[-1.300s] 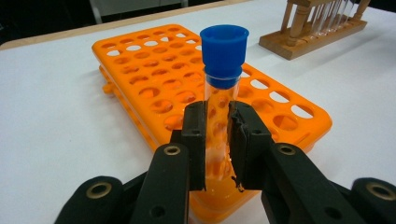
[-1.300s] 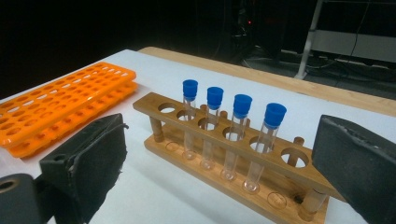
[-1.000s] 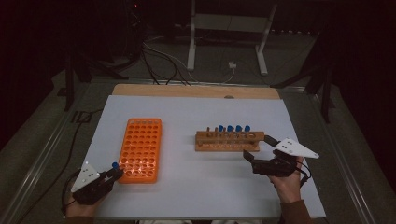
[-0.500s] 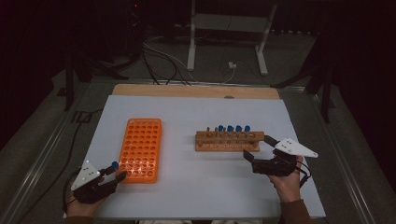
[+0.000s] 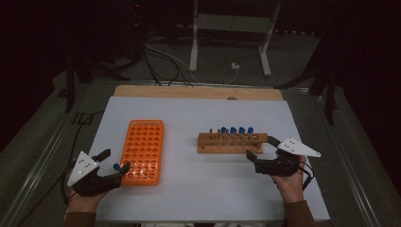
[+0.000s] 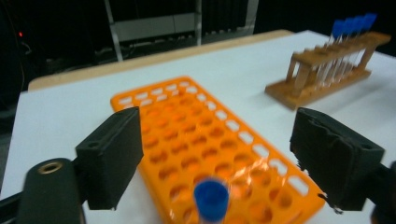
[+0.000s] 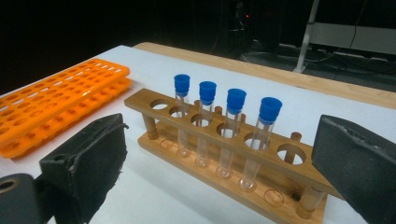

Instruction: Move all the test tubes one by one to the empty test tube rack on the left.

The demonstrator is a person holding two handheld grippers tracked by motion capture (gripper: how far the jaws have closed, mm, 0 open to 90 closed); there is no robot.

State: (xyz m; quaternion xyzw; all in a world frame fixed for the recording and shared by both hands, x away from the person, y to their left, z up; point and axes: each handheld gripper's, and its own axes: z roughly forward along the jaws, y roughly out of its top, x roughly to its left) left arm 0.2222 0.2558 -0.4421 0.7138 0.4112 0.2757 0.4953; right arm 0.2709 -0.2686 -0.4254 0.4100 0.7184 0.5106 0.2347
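An orange tube rack (image 5: 142, 151) lies on the left of the white table. A blue-capped tube (image 5: 116, 166) stands upright at its near left corner, apparently in a hole. My left gripper (image 5: 117, 160) hangs over that tube. Its jaws have just been opening and now stand wide on either side of the cap (image 6: 211, 199) without touching it. A wooden rack (image 5: 231, 142) at centre right holds several blue-capped tubes (image 7: 236, 100). My right gripper (image 5: 261, 147) is open just in front of the wooden rack's right end, with nothing in it.
A white sheet (image 5: 198, 189) covers the table, and a wooden board edge (image 5: 198, 92) shows at the back. Cables and a metal stand (image 5: 194, 42) lie on the dark floor beyond. Metal rails run along both table sides.
My left gripper's jaws have spread apart and the hand has lifted a little, letting go of the blue-capped tube at the orange rack. The right hand has not moved.
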